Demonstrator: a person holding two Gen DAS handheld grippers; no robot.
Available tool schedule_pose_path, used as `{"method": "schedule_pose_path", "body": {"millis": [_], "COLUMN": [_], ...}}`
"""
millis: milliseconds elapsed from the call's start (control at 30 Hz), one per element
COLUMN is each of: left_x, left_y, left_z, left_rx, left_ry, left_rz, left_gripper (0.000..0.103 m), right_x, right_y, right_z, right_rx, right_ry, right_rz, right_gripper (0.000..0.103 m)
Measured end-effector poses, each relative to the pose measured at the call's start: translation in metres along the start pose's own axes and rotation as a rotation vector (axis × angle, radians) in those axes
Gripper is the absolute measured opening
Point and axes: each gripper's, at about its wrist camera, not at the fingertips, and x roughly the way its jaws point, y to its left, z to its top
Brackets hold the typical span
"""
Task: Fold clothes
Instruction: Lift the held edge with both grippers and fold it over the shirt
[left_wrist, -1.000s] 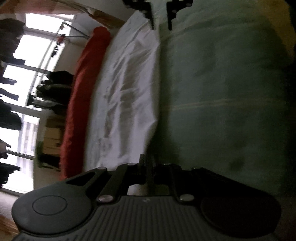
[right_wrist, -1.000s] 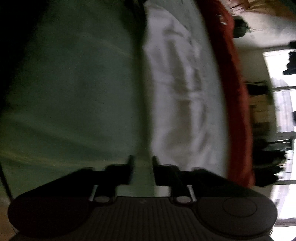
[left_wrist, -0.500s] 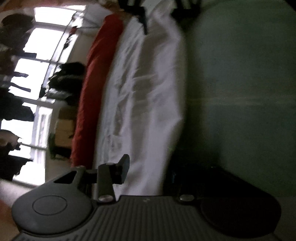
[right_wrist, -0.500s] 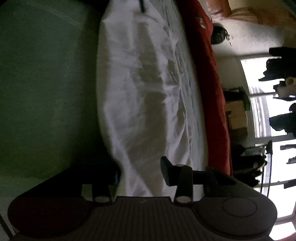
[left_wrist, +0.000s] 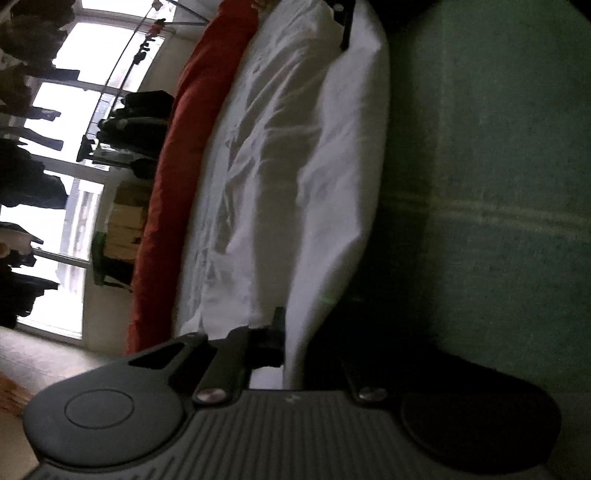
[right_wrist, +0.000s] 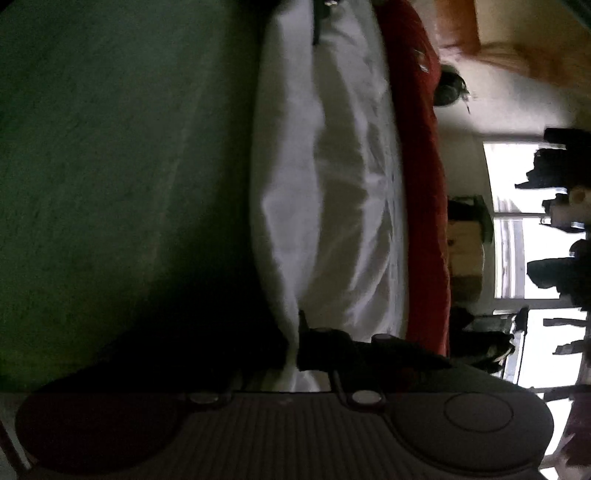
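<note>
A white garment (left_wrist: 295, 166) lies spread on a green cover (left_wrist: 480, 184), its folded edge running along the cover. My left gripper (left_wrist: 291, 332) is shut on the near end of that edge. One finger (left_wrist: 277, 332) shows and the other is lost in shadow behind the cloth. In the right wrist view the same white garment (right_wrist: 325, 184) stretches away, and my right gripper (right_wrist: 293, 339) is shut on its other end. Each gripper's dark tip shows far off in the other's view, the right gripper (left_wrist: 345, 26) in one and the left gripper (right_wrist: 319, 22) in the other.
A red blanket (left_wrist: 177, 166) runs along the garment's far side, also seen as the red blanket (right_wrist: 424, 184). Beyond it stand a bright window (left_wrist: 85, 110), a rack of dark clothes (left_wrist: 140, 125) and stacked boxes (right_wrist: 465, 251). The green cover (right_wrist: 129, 166) is bare.
Both grippers moved from over the green cover onto the garment's edge, opened wide around it, then closed on it. The edge now stands pinched up between the jaws.
</note>
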Motion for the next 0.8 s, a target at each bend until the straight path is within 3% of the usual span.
{"method": "schedule_pose_path", "body": {"millis": [200,367,500,800], "left_x": [-0.003,-0.005,-0.003,-0.033], "left_y": [0.029,0.065,0.088,0.102], "left_z": [-0.007,-0.016,-0.02,-0.033], "left_rx": [-0.096,-0.171,-0.169,-0.092], "left_ry": [-0.024,-0.059,-0.077,-0.109], "left_rz": [-0.132,-0.302,-0.424,-0.574], "left_gripper": [0.001,0.001,0.001,0.0], "right_x": [0.011,0.02,0.034,0.03], "right_y": [-0.064,-0.109,-0.134,-0.157], "right_z": [-0.003,-0.013,-0.019,-0.029], "right_rx": [0.245,0.408,0.44,0.555], "right_ry": [0.01,0.026,0.031,0.04], "right_rz": [0.288,0.503,0.662,0.96], "right_gripper": [0.006,0.006,0.006,0.007]}}
